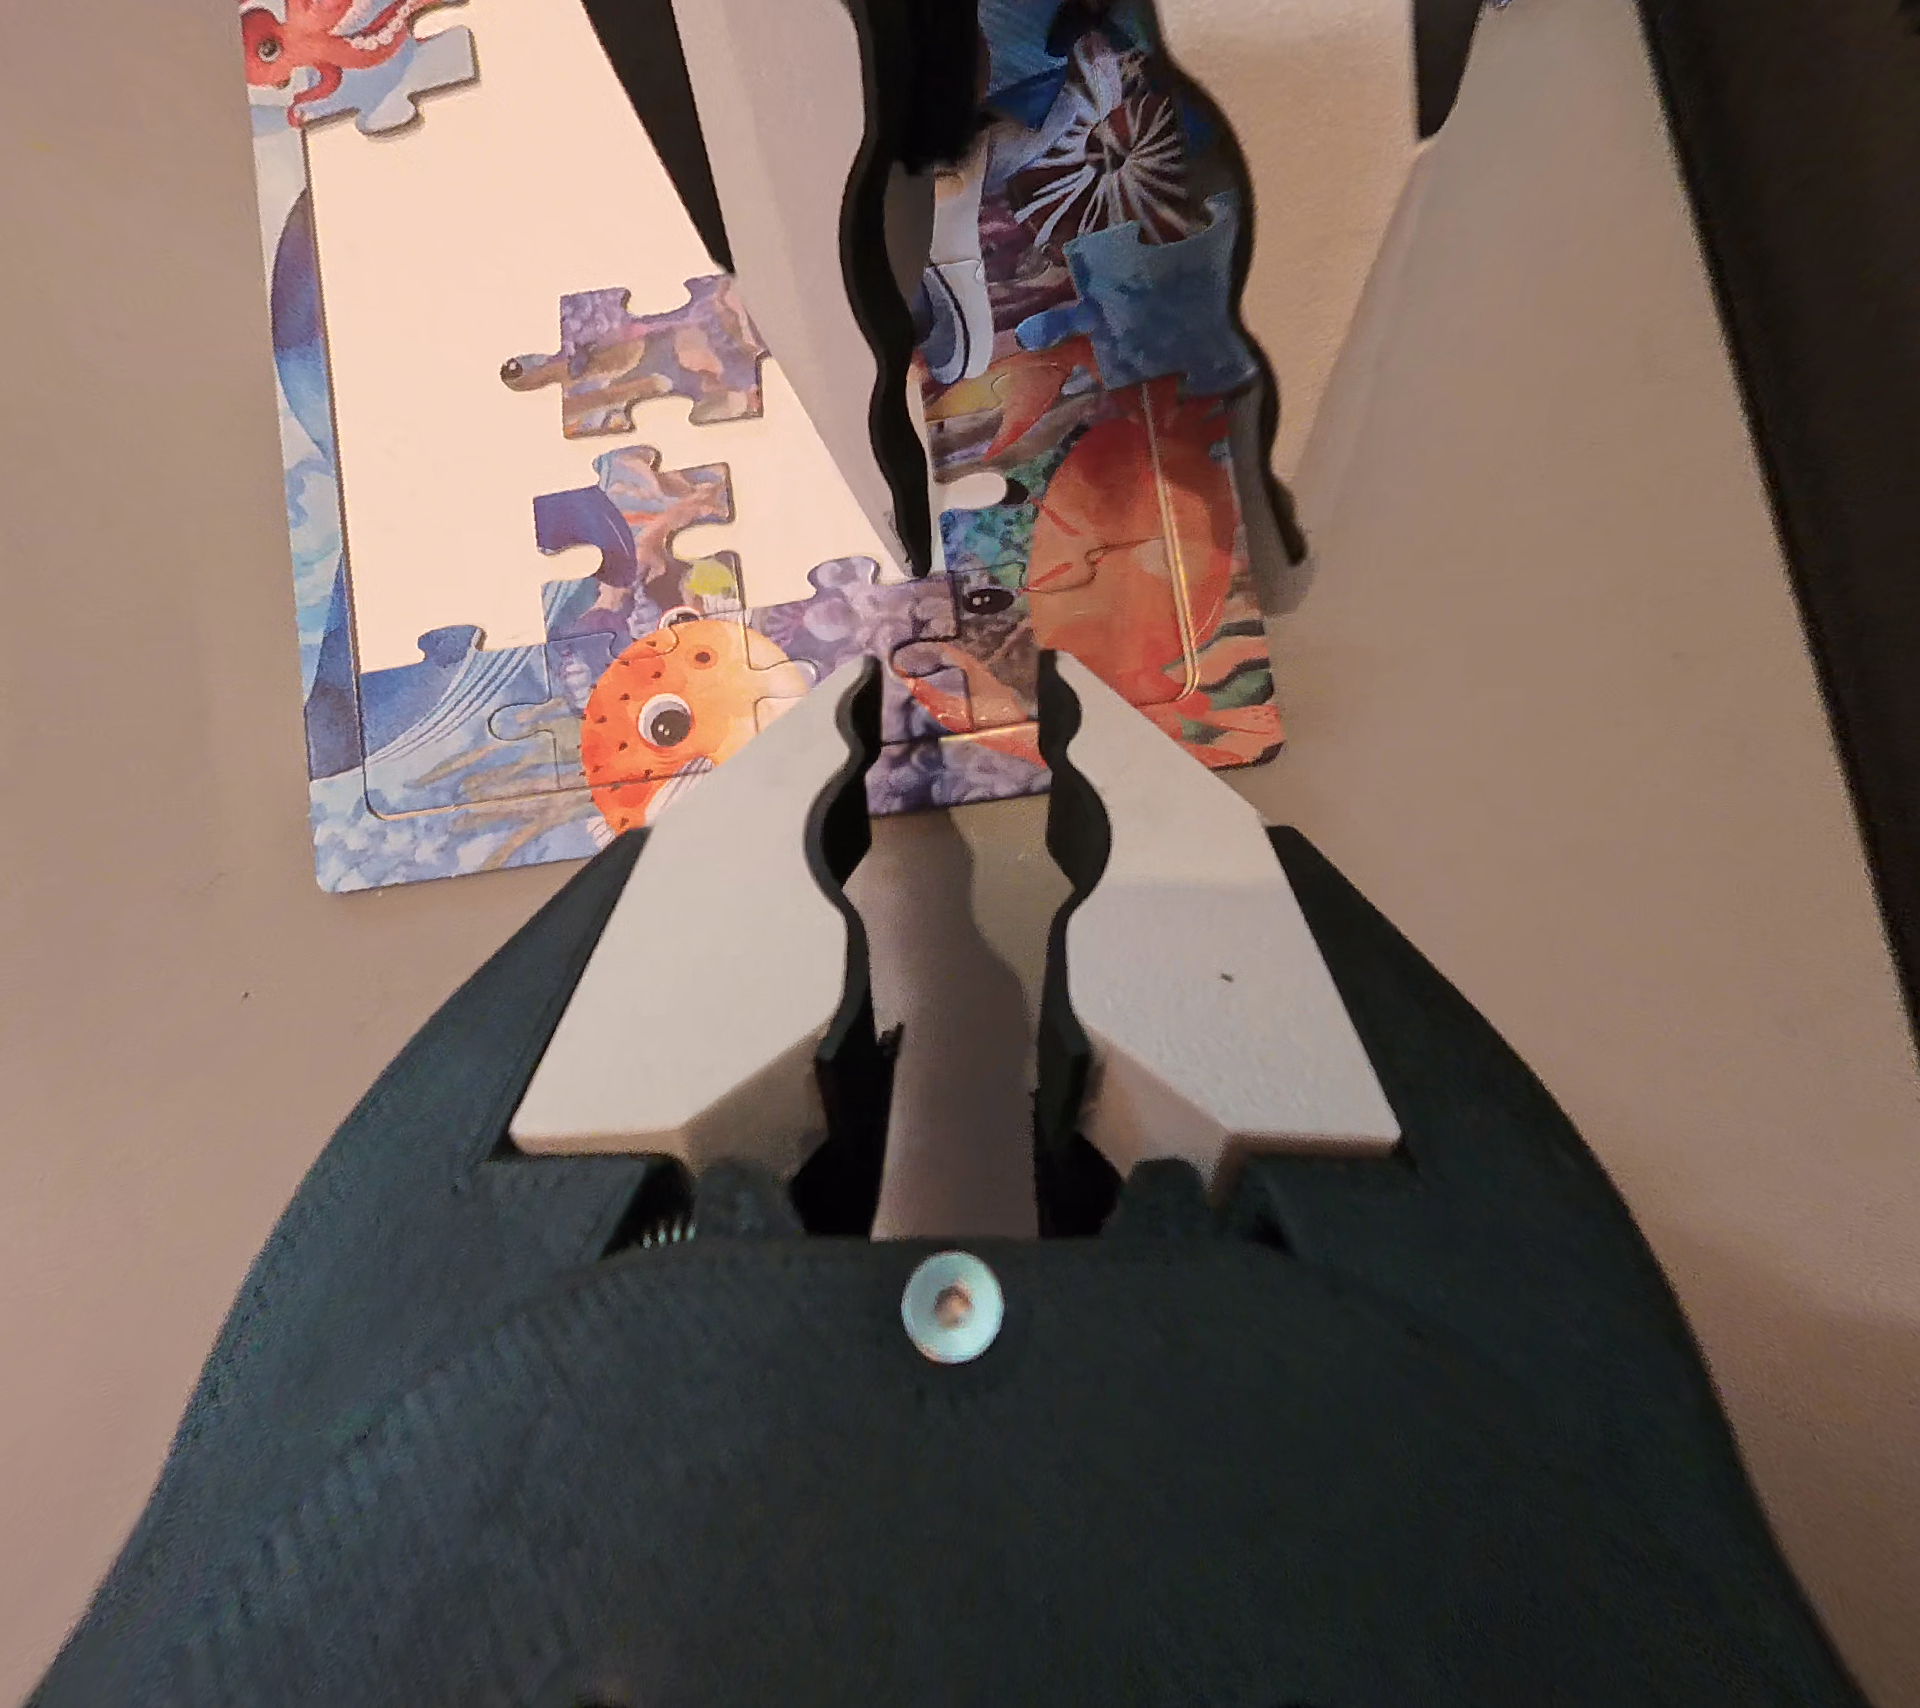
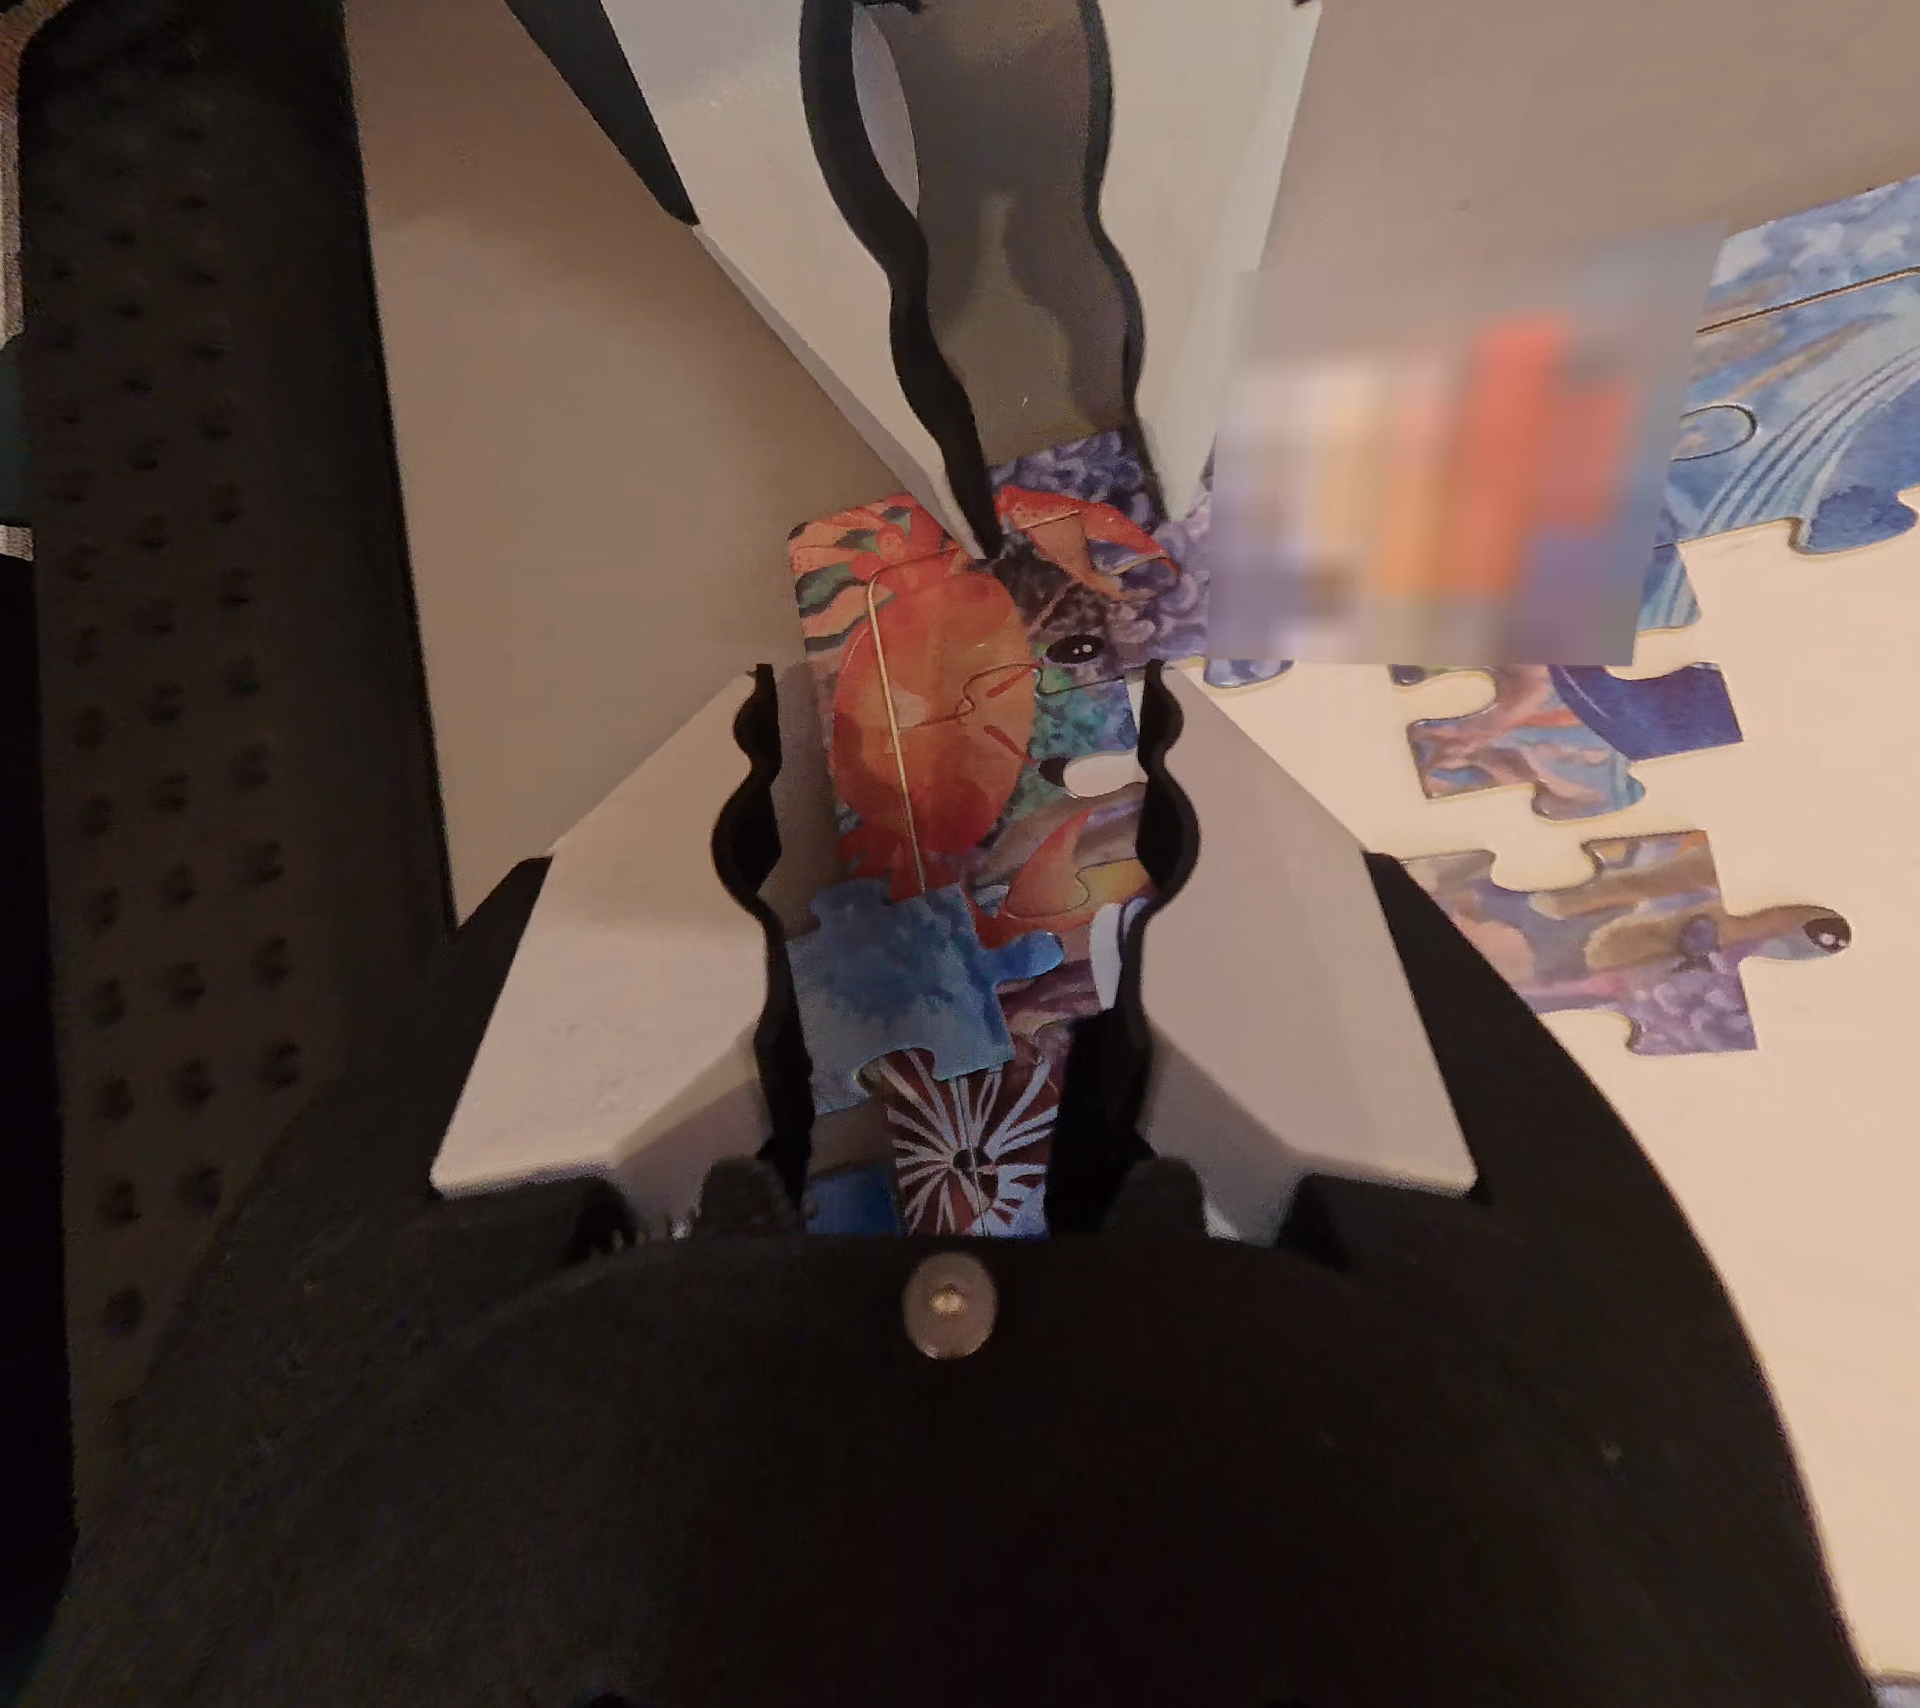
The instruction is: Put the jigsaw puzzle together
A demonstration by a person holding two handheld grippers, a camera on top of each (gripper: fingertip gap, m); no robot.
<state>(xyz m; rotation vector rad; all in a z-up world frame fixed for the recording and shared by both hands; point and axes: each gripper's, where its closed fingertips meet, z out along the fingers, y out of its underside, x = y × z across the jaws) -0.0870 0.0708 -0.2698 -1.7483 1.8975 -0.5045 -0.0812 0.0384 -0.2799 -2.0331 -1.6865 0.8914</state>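
The jigsaw puzzle [image 1: 436, 432] lies flat on the desk [image 1: 125, 515], its frame partly filled, with a blue loose piece [image 2: 894, 972] resting on the finished crab corner. The right tool [image 2: 956, 692] straddles that piece, fingers spread, nothing pinched; the piece sits toward 6 o'clock between them, so this hand is nearer. The left tool [image 1: 961, 671], also spread and empty, points in from the opposite side at the puzzle's bottom edge.

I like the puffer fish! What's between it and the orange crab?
In the left wrist view, purple coral puzzle pieces lie between the orange spotted puffer fish and the orange crab.
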